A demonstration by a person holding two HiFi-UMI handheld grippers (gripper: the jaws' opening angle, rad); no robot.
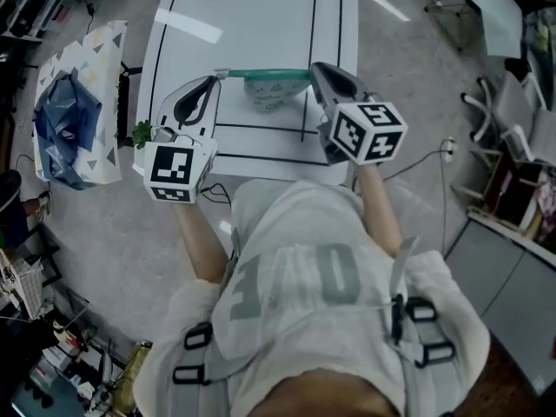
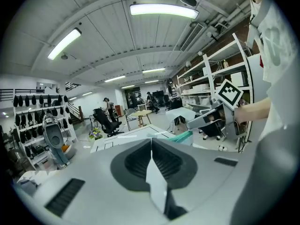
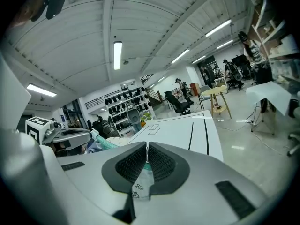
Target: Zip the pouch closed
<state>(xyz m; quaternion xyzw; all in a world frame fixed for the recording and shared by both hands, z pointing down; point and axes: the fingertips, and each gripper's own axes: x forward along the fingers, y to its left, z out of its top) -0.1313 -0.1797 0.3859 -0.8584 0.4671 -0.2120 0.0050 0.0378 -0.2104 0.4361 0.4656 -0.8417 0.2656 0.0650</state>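
Upper centre: pouch [image 1: 269, 92] over surface [image 1: 252, 11], teal zip edge [image 1: 265, 74] taut between tools. Clamped on one pouch end each: left tool [image 1: 215, 77], right tool [image 1: 315, 69]. Zip likely drawn; not confirmable.

The pouch [image 1: 268, 94] ends are covered by the left gripper [image 1: 215, 77] and right gripper [image 1: 314, 69]; whether its zip [image 1: 265, 74] is shut cannot be told.

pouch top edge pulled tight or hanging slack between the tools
Pulled tight: the pouch has its teal top edge running straight between the left tool and the right tool, each shut on one end.
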